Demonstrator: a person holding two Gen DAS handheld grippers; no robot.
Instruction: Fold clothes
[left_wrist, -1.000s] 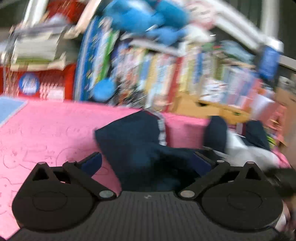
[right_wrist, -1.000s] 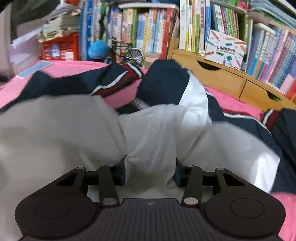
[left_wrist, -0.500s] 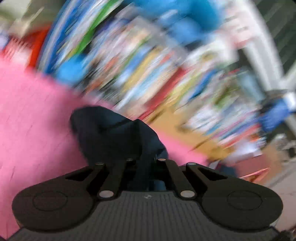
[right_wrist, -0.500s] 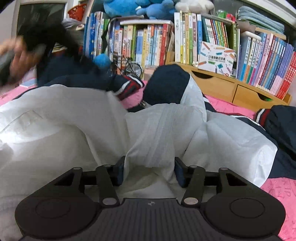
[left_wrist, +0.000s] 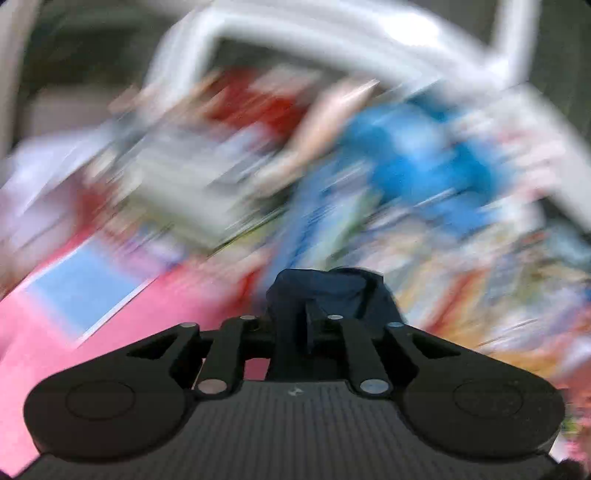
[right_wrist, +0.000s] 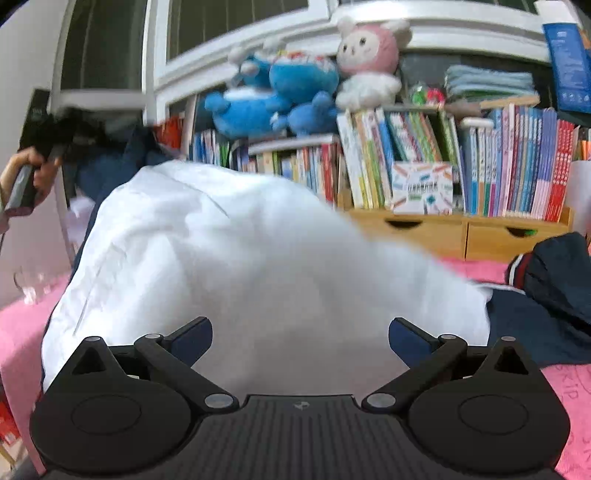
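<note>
The garment is a navy jacket with a white lining. In the left wrist view my left gripper (left_wrist: 291, 317) pinches a fold of the navy cloth (left_wrist: 332, 291), held up above the pink mat (left_wrist: 147, 321); its jaws are easing open slightly with the cloth still pressed between them. In the right wrist view my right gripper (right_wrist: 299, 332) is opening wide, its pads clear of the white lining (right_wrist: 240, 251), which billows up in front of it. The navy sleeve with a striped cuff (right_wrist: 554, 295) lies at the right. At the far left, a hand (right_wrist: 33, 173) lifts the jacket's edge.
A bookshelf (right_wrist: 517, 166) with wooden drawers (right_wrist: 424, 232) stands behind the mat, with plush toys (right_wrist: 288, 92) on top. A light blue sheet (left_wrist: 81, 291) lies on the pink mat at the left. The left wrist view is badly blurred.
The left gripper shut on the navy cloth and swung it up and sideways. The right gripper let go of the white lining and spread wide. The lining rose into a mound.
</note>
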